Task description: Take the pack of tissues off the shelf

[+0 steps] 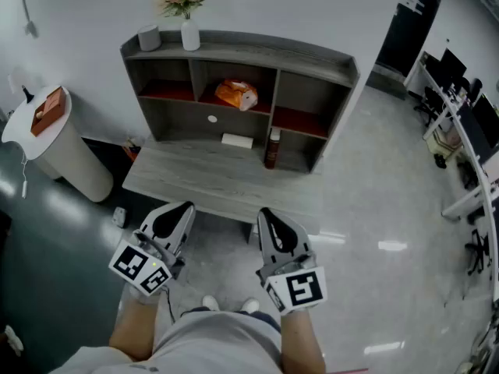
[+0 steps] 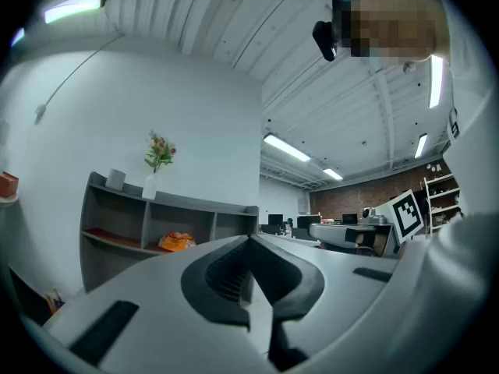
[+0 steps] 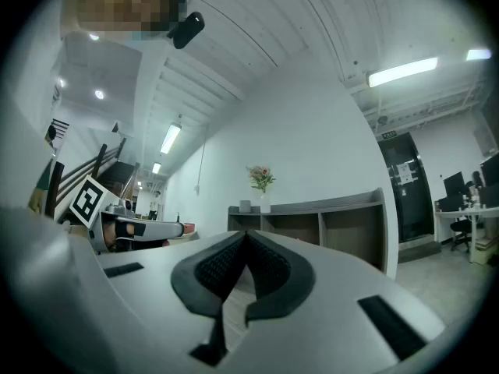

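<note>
Left tongs [image 1: 183,207] and right tongs [image 1: 267,212] closed, empty.

Desk [image 1: 218,184] offers open passage; a bottle [image 1: 272,148] seemingly stands under the shelf [image 1: 257,53].

The left gripper [image 1: 185,208] and the right gripper [image 1: 267,213] sit side by side, just short of the near edge of the grey wooden desk [image 1: 218,181]. At the desk's back, ahead of both pairs of jaws, stands the grey wooden shelf unit [image 1: 312,59]. The orange crinkled plastic pack of tissues [image 1: 236,94] lies in its upper middle compartment, ahead of and between the two pairs of jaws. Below it a flat white box [image 1: 237,140] lies on the desk top. Just right of that box, straight ahead of the right jaws, stands a dark brown bottle [image 1: 272,148]. On the shelf's top, ahead of the left jaws, a grey cylindrical cup [image 1: 149,37] stands left of a white vase of flowers [image 1: 189,33]. Far left of the left jaws is a round white side table [image 1: 19,131] with a brown box [image 1: 48,111] on it.
</note>
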{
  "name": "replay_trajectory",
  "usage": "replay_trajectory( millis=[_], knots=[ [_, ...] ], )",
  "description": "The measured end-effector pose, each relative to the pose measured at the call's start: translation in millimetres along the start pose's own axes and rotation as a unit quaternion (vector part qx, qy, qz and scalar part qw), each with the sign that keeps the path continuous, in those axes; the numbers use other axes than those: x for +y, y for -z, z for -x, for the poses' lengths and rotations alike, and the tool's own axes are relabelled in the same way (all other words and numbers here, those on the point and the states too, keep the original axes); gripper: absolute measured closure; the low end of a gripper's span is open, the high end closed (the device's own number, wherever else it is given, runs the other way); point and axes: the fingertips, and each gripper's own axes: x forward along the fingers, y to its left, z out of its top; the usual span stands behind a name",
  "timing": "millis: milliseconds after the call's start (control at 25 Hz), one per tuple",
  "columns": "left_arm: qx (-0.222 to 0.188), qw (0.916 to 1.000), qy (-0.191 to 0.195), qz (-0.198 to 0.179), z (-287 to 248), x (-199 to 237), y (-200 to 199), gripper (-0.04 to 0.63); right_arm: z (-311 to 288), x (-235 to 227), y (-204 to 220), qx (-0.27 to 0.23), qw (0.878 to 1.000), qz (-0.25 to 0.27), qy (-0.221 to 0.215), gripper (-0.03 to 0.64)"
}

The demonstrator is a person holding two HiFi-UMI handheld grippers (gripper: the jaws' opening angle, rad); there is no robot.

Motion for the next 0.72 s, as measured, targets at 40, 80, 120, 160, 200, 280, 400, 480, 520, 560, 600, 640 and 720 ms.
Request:
replay_trajectory(
  millis=[40, 80, 120, 160, 200, 280, 400, 480, 520, 560, 600, 640, 720],
  knots=[
    [0.002, 1.0000, -0.002, -0.001, -2.2, -1.7, 0.9, 0.580, 1.5, -2.5, 0.1, 0.001, 1.000, 0.000, 0.000, 0.600],
    [0.003, 1.0000, -0.004, -0.002, -4.5, -3.6, 1.8, 0.580, 2.8, -5.1, -0.1, 0.001, 1.000, -0.001, -0.001, 0.600],
    [0.004, 1.0000, -0.006, -0.003, -6.9, -5.6, 2.4, 0.580, 4.1, -7.9, -0.5, 0.001, 1.000, -0.002, -0.001, 0.600],
    [0.004, 1.0000, -0.006, -0.004, -9.3, -7.8, 2.8, 0.580, 5.4, -10.9, -0.9, 0.000, 1.000, -0.002, -0.001, 0.600],
    [0.004, 1.0000, -0.007, -0.004, -11.8, -10.3, 3.0, 0.580, 7.0, -14.2, -1.1, -0.001, 1.000, -0.003, -0.001, 0.600],
    [0.005, 0.9999, -0.009, -0.003, -16.9, -15.9, 4.0, 0.580, 10.7, -21.6, -1.4, -0.002, 1.000, -0.004, 0.000, 0.600],
    [0.011, 0.9998, -0.016, 0.000, -25.0, -23.5, 8.8, 0.580, 16.3, -34.8, 4.3, 0.005, 1.000, -0.005, 0.002, 0.600],
    [0.015, 0.9997, -0.020, 0.003, -29.8, -29.7, 13.6, 0.580, 22.0, -44.1, 12.0, 0.011, 1.000, -0.011, -0.004, 0.600],
    [0.018, 0.9996, -0.022, 0.002, -31.4, -33.2, 16.5, 0.580, 25.5, -47.6, 15.1, 0.011, 1.000, -0.019, -0.011, 0.600],
    [0.021, 0.9995, -0.026, 0.001, -32.6, -36.2, 19.7, 0.580, 28.5, -50.3, 17.2, 0.007, 0.999, -0.028, -0.018, 0.599],
    [0.023, 0.9993, -0.030, 0.000, -33.7, -38.0, 23.1, 0.580, 30.6, -53.1, 19.3, 0.003, 0.999, -0.038, -0.022, 0.598],
    [0.025, 0.9991, -0.034, -0.001, -34.9, -38.3, 26.2, 0.580, 31.4, -55.8, 21.5, 0.000, 0.999, -0.045, -0.023, 0.599],
    [0.029, 0.9988, -0.040, 0.002, -38.0, -36.2, 31.0, 0.580, 30.7, -60.2, 26.3, -0.001, 0.998, -0.053, -0.023, 0.598]
  ],
)
